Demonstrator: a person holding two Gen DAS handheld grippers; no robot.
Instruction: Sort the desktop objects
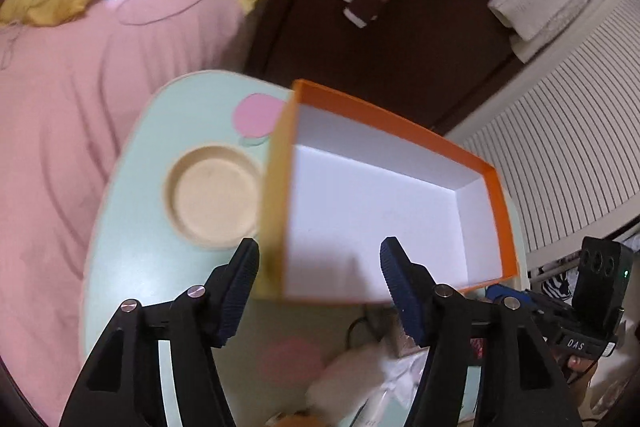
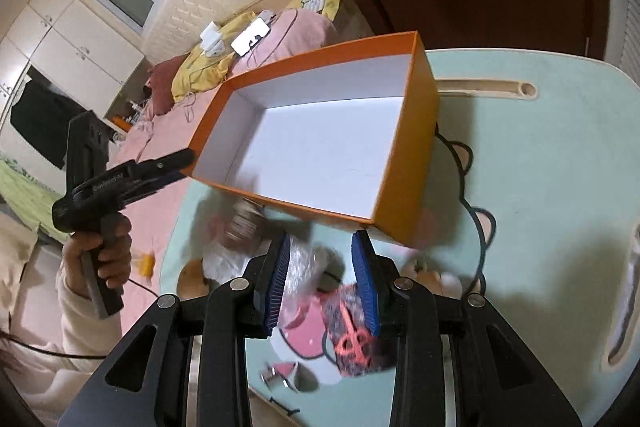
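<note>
An empty orange box with a white inside sits tilted on the mint-green table. My left gripper is open, its fingers either side of the box's near corner; in the right wrist view its tip is at the box's left corner. My right gripper is open above a blurred heap of small objects: a clear plastic wrap, a dark patterned pouch with red scissors, metal clips. Part of the heap shows in the left wrist view.
A round recessed cup holder lies left of the box. A slot groove runs along the table's far edge. A pink bed borders the table, a dark wooden door stands behind. The right gripper's body is at lower right.
</note>
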